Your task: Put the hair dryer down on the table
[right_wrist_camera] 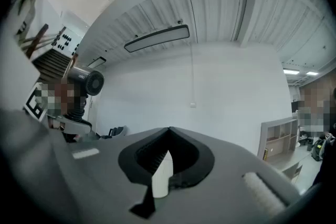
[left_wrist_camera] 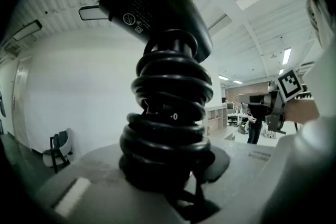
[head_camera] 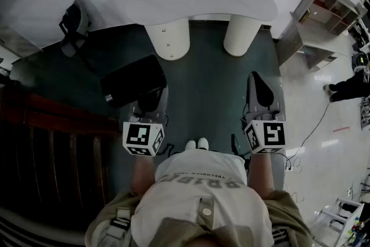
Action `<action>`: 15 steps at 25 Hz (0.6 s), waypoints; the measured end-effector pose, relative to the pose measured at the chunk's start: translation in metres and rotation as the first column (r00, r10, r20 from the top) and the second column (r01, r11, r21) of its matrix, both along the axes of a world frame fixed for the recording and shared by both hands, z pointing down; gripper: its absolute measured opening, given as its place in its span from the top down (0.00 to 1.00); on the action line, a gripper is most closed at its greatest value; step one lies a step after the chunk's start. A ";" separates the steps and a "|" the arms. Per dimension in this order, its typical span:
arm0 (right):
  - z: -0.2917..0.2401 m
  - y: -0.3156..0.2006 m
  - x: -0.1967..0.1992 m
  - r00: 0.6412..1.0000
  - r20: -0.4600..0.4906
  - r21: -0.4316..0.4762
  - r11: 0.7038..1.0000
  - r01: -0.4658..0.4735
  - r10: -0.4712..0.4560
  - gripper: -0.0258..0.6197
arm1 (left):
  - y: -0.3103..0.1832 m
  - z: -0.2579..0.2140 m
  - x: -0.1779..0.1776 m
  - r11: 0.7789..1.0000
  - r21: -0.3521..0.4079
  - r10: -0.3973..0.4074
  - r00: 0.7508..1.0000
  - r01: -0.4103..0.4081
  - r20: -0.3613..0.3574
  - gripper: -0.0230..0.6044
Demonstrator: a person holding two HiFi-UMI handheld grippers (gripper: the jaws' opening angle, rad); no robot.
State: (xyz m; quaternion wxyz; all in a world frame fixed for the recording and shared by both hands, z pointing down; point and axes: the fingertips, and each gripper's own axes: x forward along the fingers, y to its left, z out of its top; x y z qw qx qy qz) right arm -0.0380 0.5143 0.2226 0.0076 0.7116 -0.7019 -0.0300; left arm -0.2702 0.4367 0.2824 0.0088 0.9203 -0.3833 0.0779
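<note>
head view: steeply down | left gripper view: hair dryer (left_wrist_camera: pixel 152 8) close-up | right gripper view: same hair dryer, distant

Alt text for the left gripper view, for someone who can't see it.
A black hair dryer, its cord coiled round the handle, stands upright in the left gripper. Behind are a white wall and, far right, the right gripper.

The handle of the hair dryer (left_wrist_camera: pixel 157 13) is hidden by its coiled cord (left_wrist_camera: pixel 170 128); at far right, a person (head_camera: pixel 350 85) is cut off by the edge.
</note>
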 end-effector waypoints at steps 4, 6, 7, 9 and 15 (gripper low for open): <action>0.002 -0.001 0.000 1.000 -0.002 -0.004 1.000 0.008 -0.008 0.96 | 0.000 0.002 0.000 1.000 -0.009 -0.004 1.000 0.004 0.004 0.80; 0.004 -0.002 0.001 1.000 0.002 -0.007 1.000 0.009 -0.009 0.96 | 0.000 0.003 0.000 1.000 -0.012 -0.007 1.000 0.007 0.007 0.80; 0.004 -0.002 0.001 1.000 0.004 -0.008 1.000 0.011 -0.011 0.96 | 0.000 0.003 0.000 1.000 -0.013 -0.010 1.000 0.010 0.009 0.80; 0.004 -0.002 0.003 1.000 0.004 -0.010 1.000 0.015 -0.015 0.96 | 0.000 0.002 0.000 1.000 -0.014 -0.016 1.000 0.016 0.014 0.80; 0.008 0.001 0.011 1.000 0.007 -0.018 1.000 0.022 -0.022 0.96 | 0.002 0.003 0.005 0.999 -0.023 -0.029 1.000 0.029 0.012 0.80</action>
